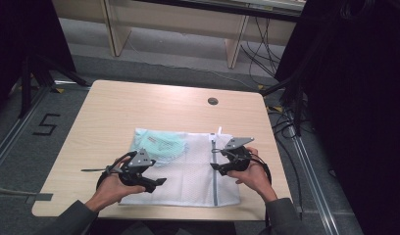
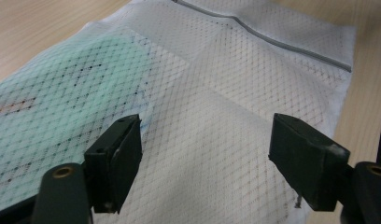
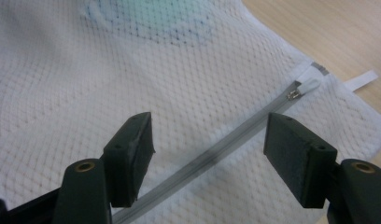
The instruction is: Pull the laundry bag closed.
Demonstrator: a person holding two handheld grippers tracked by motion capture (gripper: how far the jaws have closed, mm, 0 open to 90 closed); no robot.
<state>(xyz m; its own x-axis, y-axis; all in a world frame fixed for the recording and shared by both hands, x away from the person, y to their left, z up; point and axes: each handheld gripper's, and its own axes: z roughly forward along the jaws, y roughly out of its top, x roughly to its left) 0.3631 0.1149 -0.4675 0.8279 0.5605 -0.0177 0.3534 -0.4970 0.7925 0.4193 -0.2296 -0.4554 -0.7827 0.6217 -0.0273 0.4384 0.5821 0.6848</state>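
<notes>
A white mesh zip bag (image 1: pixel 188 174) lies flat on the front half of the wooden table (image 1: pixel 139 105), with a mint-green item (image 1: pixel 161 144) inside its far left part. My left gripper (image 1: pixel 158 183) hovers at the bag's left front edge. In the left gripper view its open jaws (image 2: pixel 205 158) stand over the mesh (image 2: pixel 212 107), with the green item (image 2: pixel 62 93) to their left. My right gripper (image 1: pixel 218 166) sits over the grey zipper (image 1: pixel 215 183). Its jaws (image 3: pixel 209 154) are open, straddling the zipper (image 3: pixel 254 126), and the white pull tab (image 3: pixel 306 87) lies beyond them.
A round cable hole (image 1: pixel 212 101) sits near the table's far edge. Bare wood (image 1: pixel 114 127) lies left of and behind the bag. On the floor are a taped "5" (image 1: pixel 46 125) at left and cables (image 1: pixel 286 125) at right. Wooden furniture legs (image 1: pixel 114 29) stand behind.
</notes>
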